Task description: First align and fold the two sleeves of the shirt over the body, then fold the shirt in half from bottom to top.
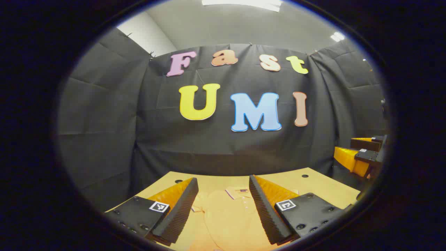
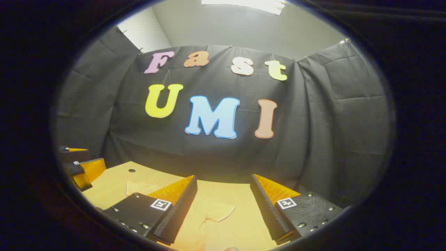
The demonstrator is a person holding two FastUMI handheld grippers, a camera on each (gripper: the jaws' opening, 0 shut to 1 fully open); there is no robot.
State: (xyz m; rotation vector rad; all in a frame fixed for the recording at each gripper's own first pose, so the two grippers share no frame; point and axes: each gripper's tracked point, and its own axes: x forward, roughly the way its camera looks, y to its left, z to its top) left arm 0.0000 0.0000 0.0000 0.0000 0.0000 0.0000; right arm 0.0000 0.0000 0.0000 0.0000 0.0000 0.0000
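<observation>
Shirt (image 1: 228, 216) flat, soft fabric, collared

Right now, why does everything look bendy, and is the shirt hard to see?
In the left gripper view the fisheye lens bows the table edge, and the shirt nearly blends into the similarly coloured tabletop. In the right gripper view the wall cloth curves the same way, a bright ceiling light glares at the top, and the sleeve looks soft and dim.
</observation>
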